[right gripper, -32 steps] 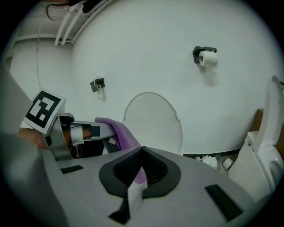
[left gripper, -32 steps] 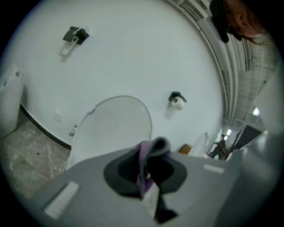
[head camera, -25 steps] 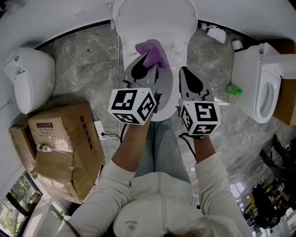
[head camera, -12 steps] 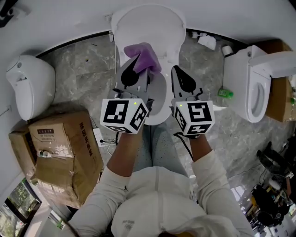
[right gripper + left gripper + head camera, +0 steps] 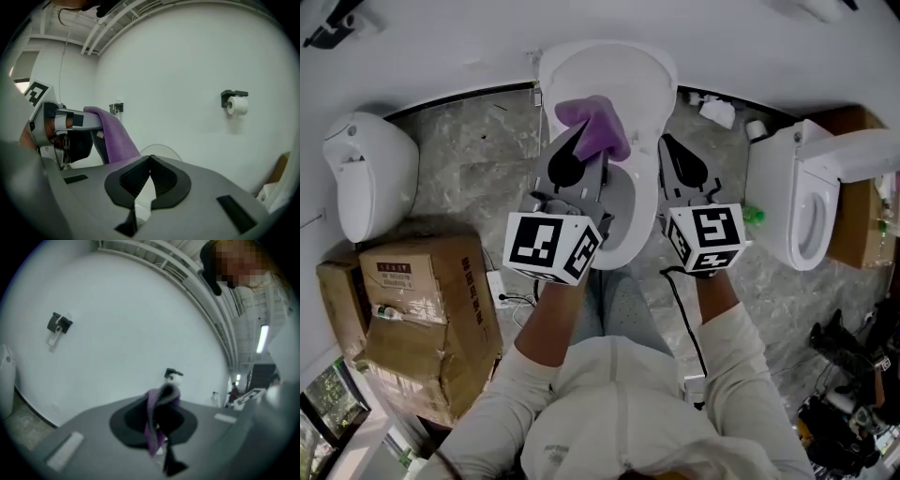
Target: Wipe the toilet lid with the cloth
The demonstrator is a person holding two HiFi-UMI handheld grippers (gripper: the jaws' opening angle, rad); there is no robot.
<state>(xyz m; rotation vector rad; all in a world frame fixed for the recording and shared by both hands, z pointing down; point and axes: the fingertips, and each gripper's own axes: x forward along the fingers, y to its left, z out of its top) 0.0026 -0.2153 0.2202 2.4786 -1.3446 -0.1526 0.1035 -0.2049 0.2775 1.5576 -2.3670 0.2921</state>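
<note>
The left gripper (image 5: 578, 141) was clamped on the purple cloth (image 5: 598, 124), which hung bunched from its jaws in front of the white lid (image 5: 628, 70); whether cloth and lid touched could not be told. The right gripper (image 5: 670, 150) was held just beside it, near the toilet's right edge, its jaws pressed together with nothing between them.

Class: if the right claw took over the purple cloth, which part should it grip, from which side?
Probably the loose fold of the purple cloth draping past the left claw, with the right claw coming from its own side: that fold hangs free, the rest is pinched.
</note>
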